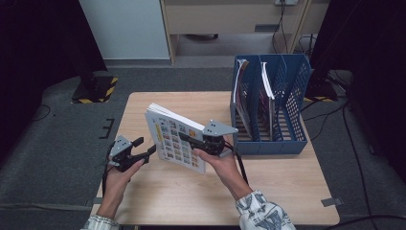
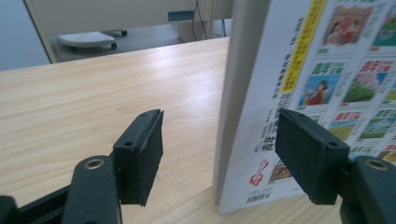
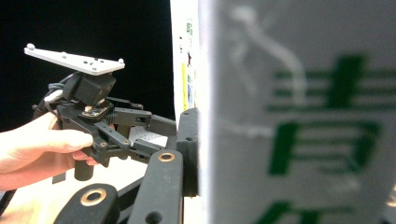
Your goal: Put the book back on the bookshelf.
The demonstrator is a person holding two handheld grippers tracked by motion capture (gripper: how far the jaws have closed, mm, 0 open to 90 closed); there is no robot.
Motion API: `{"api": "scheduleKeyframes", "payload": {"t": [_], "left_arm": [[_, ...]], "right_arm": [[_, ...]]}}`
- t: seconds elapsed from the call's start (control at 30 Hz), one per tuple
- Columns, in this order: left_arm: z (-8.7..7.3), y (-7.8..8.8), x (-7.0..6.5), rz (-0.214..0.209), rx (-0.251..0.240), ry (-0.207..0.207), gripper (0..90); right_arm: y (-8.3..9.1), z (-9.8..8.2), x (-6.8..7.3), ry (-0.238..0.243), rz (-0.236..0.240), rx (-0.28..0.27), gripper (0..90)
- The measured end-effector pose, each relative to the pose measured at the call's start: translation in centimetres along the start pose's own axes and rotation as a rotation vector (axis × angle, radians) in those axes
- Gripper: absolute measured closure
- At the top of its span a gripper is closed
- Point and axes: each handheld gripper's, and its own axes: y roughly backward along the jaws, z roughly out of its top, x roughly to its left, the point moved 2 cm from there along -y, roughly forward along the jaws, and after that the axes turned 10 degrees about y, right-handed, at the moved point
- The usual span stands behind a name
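While the right gripper [image 1: 191, 140] is clamped on a thick book [image 1: 175, 139], the left gripper [image 1: 143, 149] has its jaws spread wide, with nothing pinched between them. In the right gripper view one black jaw presses flat against the book's back cover [image 3: 299, 116], which is white with blurred green characters; the other jaw is hidden behind the book. The book stands tilted on its lower edge near the middle of the table [image 1: 158, 191], its front cover, printed with rows of small colour pictures, turned toward the person's left. In the left gripper view the book's spine and lower corner [image 2: 243, 140] sit between the two open jaws, one pad [image 2: 310, 156] in front of the printed cover and the other [image 2: 142, 156] over bare wood; whether either pad touches the book I cannot tell. A yellow strip runs down the cover beside the spine.

A hand holds each gripper from below, patterned sleeves showing at the bottom edge of the high view. In the right gripper view the left gripper [image 3: 159, 128] and its grey plate appear beyond the book's edge.

At the table's far right corner stands a blue file rack [image 1: 294, 96] with three slots; a book [image 1: 242, 91] leans in the left slot and another [image 1: 268, 88] in the middle one. Around the table the floor is grey carpet [image 1: 52, 143].
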Motion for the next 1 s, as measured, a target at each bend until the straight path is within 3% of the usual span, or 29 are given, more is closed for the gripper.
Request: {"api": "scheduleKeyframes", "payload": {"t": [0.37,0.73,1.0], "left_arm": [[-0.1,0.0,0.5,0.026,0.007,0.017,31.5],[-0.8,-0.6,1.2,0.111,0.075,0.004,17.2],[-1.5,-1.4,1.4,0.138,0.146,0.025,4.8]], "right_arm": [[0.4,0.5,0.1,0.022,-0.015,0.004,73.9],[1.3,1.2,-0.5,0.025,-0.042,-0.015,73.9],[1.8,1.7,-0.8,0.026,-0.056,-0.022,73.9]]}}
